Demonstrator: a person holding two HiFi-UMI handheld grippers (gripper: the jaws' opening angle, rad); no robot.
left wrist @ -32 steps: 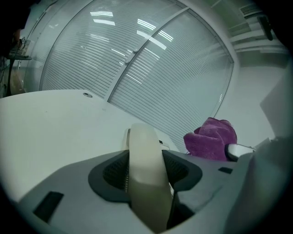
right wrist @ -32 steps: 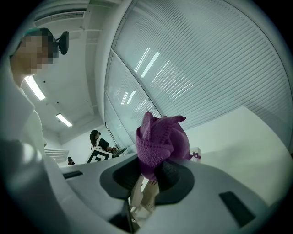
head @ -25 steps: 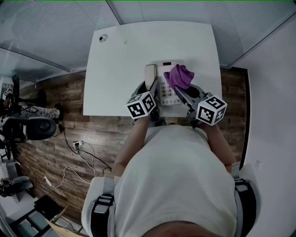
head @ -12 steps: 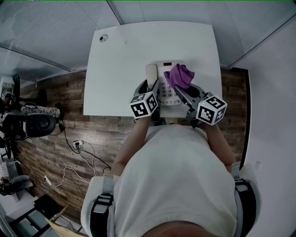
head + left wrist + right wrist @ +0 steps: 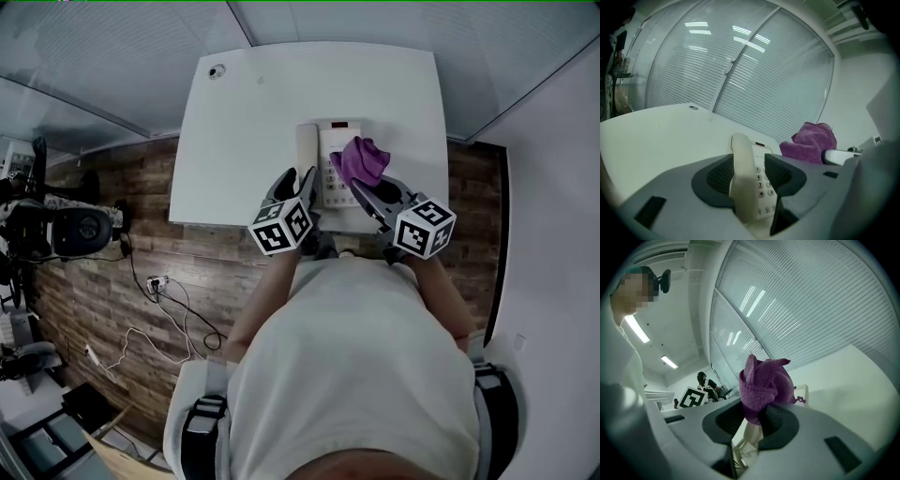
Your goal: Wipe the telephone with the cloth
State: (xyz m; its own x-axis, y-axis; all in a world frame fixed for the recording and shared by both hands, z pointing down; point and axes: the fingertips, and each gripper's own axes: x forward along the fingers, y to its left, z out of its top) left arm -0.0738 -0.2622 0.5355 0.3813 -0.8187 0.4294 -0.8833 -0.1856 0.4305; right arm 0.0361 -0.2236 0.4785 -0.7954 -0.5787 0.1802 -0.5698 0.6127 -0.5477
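Left claw back, jaws just closing astride handset — one telephone, one cloth

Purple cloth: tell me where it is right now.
In the head view the purple cloth is pinched in the right gripper, over the telephone, just right of its handset.

Telephone: smooth cream plastic, faint sheen on the handset.
Cloth: purple fabric, fuzzy looped pile, matt.
Table: smooth white top, matt.
Floor: wood planks, visible grain, dull.
Left gripper and right gripper: grey matt plastic shells; dark ribbed pads.
Marker cubes: matt black-and-white print.
Blinds: fine slats behind glossy panes that mirror ceiling lights.
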